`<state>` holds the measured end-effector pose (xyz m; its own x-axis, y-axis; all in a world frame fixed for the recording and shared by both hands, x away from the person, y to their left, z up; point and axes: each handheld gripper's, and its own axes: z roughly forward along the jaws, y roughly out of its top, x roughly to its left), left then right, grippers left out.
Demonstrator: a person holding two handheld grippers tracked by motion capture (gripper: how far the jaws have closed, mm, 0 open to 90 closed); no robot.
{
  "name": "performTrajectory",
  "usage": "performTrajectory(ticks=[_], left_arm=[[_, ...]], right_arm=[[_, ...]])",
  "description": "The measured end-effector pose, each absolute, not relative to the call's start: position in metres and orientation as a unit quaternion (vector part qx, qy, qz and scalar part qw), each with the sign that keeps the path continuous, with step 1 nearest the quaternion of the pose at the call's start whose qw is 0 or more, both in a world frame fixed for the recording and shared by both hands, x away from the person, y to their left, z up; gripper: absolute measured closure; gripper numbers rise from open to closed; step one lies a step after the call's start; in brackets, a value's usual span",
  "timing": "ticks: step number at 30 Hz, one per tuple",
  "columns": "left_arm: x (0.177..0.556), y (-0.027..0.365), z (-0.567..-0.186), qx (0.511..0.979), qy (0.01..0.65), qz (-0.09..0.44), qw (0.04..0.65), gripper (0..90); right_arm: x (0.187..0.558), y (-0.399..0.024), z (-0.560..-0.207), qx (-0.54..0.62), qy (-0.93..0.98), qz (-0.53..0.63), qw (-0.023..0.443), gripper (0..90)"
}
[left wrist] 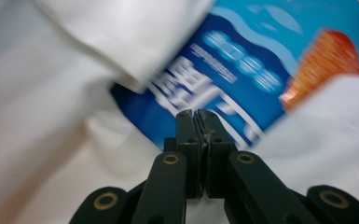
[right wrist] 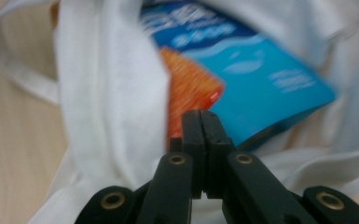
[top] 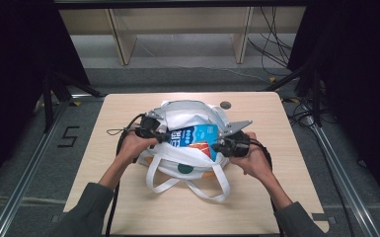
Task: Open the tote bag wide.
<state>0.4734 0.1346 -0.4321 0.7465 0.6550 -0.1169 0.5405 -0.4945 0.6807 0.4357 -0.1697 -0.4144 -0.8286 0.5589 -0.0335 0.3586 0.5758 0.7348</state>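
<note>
Your surface is a pale wood top, roughly square, with a small dark round fitting set near its far edge, right of centre. A white cloth tote bag lies on it around the middle, closer to the far edge than to the near one. The bag's two looped handles spill flat onto the wood toward your near edge. The corners lie bare.
</note>
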Motion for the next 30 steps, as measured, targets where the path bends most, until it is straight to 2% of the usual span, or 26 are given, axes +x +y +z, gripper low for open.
performTrajectory(ticks=[3, 6, 8, 10, 12, 13, 18, 21, 23, 26, 28, 30], left_arm=[[0.455, 0.136, -0.436, 0.873, 0.323, 0.059, 0.361, 87.6], [0.439, 0.144, -0.447, 0.901, 0.287, 0.061, 0.318, 89.3], [0.43, 0.151, -0.46, 0.888, 0.306, 0.038, 0.341, 89.4], [0.425, 0.156, -0.464, 0.875, 0.316, 0.033, 0.367, 89.5], [0.425, 0.154, -0.461, 0.886, 0.303, 0.042, 0.349, 89.5], [0.425, 0.154, -0.458, 0.893, 0.292, 0.049, 0.338, 89.4], [0.439, 0.15, -0.434, 0.869, 0.314, 0.095, 0.369, 86.0], [0.459, 0.15, -0.423, 0.857, 0.333, 0.11, 0.376, 85.2], [0.473, 0.152, -0.422, 0.85, 0.357, 0.119, 0.368, 84.8], [0.488, 0.159, -0.428, 0.853, 0.377, 0.126, 0.337, 86.2], [0.494, 0.169, -0.438, 0.852, 0.392, 0.151, 0.312, 88.0], [0.499, 0.185, -0.445, 0.829, 0.422, 0.116, 0.35, 89.4]], right_arm=[[0.456, -0.17, -0.408, 0.286, 0.87, 0.369, 0.156, 90.0], [0.478, -0.171, -0.414, 0.315, 0.867, 0.348, 0.166, 90.0], [0.492, -0.174, -0.425, 0.331, 0.875, 0.299, 0.191, 90.0], [0.504, -0.183, -0.438, 0.348, 0.876, 0.279, 0.182, 90.0], [0.508, -0.189, -0.447, 0.367, 0.87, 0.287, 0.163, 90.0], [0.507, -0.188, -0.446, 0.363, 0.871, 0.287, 0.166, 90.0], [0.486, -0.176, -0.417, 0.329, 0.864, 0.331, 0.188, 90.0], [0.467, -0.162, -0.405, 0.292, 0.875, 0.355, 0.151, 90.0], [0.457, -0.153, -0.411, 0.262, 0.887, 0.36, 0.124, 90.0], [0.445, -0.151, -0.421, 0.244, 0.902, 0.339, 0.111, 90.0], [0.439, -0.154, -0.429, 0.241, 0.91, 0.324, 0.094, 90.0], [0.431, -0.157, -0.439, 0.239, 0.918, 0.308, 0.079, 90.0]])
